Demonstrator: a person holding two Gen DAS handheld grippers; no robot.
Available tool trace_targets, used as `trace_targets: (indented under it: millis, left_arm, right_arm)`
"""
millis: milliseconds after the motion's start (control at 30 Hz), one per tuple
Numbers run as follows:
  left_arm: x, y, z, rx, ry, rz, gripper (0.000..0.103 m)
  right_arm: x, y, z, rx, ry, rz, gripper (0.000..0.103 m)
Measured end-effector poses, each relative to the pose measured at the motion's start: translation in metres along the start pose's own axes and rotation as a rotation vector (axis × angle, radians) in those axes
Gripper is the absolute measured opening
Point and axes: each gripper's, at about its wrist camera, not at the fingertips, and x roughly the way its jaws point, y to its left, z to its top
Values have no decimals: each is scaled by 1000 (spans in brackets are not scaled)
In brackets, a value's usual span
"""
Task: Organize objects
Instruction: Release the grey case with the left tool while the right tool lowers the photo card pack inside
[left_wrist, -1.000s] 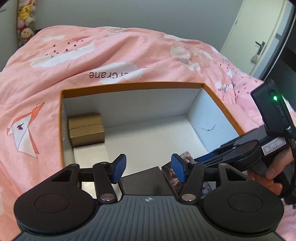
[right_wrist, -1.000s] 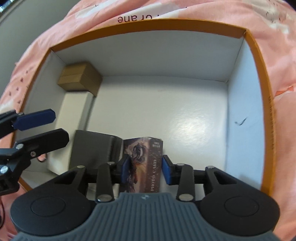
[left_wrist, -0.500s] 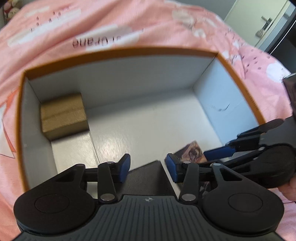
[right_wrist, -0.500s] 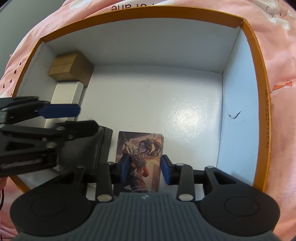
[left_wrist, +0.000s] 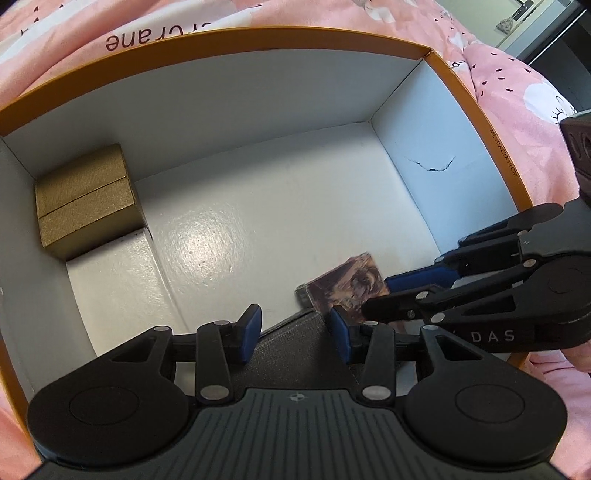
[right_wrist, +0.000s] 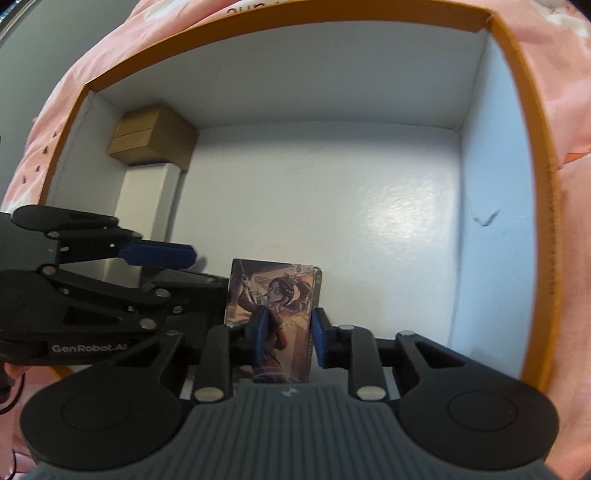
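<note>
An orange-rimmed white box (left_wrist: 221, 40) (right_wrist: 524, 110) lies on a pink bedcover. At its near edge sits a dark grey box (left_wrist: 295, 354) (right_wrist: 207, 291), and my left gripper (left_wrist: 295, 332) (right_wrist: 199, 271) is shut on it, blue pads against its two sides. Just right of that box lies a photo card pack (left_wrist: 343, 288) (right_wrist: 280, 291) with a printed figure. My right gripper (right_wrist: 290, 332) (left_wrist: 380, 295) hangs over the pack. Its jaws are closing to a narrow gap in front of the wider pack, and the pads do not press on it.
A gold box (left_wrist: 85, 199) (right_wrist: 147, 136) sits in the back left corner, with a white box (left_wrist: 114, 277) (right_wrist: 147, 206) in front of it along the left wall. The right wall bears a small tear (left_wrist: 432, 166). Pink bedcover (left_wrist: 517, 81) surrounds the box.
The left gripper tipped down into the box and its jaws narrowed onto the dark box. The right jaws narrowed; the card pack, earlier spanning them, now shows wider than their gap.
</note>
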Motion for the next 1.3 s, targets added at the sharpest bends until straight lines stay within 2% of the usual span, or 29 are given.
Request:
trace_targets:
  millis: [200,300,400,533,700,833,900,933,1067,1200,1300]
  left_arm:
    - [-5,2,-2,-18,-28,9,50]
    - [-14,-3,-5,-6,-102,54,50]
    - [-30,-12,-12,2,-189,69,52]
    - [-55,-23,-25,0,-290,63,52]
    - [-82,-43,-46,-3,-393,67,52]
    - [-98,-56,-60,1,-455,68,58]
    - [-109,-60,-72,7,-484,66,58]
    - [-113,-63,-77,12,-498,64,59]
    - [-123,-72,-100,22,-524,67,59]
    - [-121,-76,-121,11,-499,59,60]
    - [-115,-77,-133,-9,-471,57,64]
  right_arm:
    - [6,4,1,8,-2,2,24]
    - [5,6,-1,5,-10,-2,24]
    - [1,14,-6,-37,-45,-34,24]
    - [-12,29,-17,-115,-116,-83,25]
    - [-41,50,-38,-205,-254,-130,25]
    - [-65,65,-60,-269,-367,-169,26]
    - [-76,71,-72,-285,-416,-180,28]
    - [-82,74,-79,-293,-441,-182,32]
    - [-96,85,-104,-303,-517,-200,34]
    - [-104,91,-130,-281,-559,-203,36]
    - [-105,93,-149,-253,-570,-197,38]
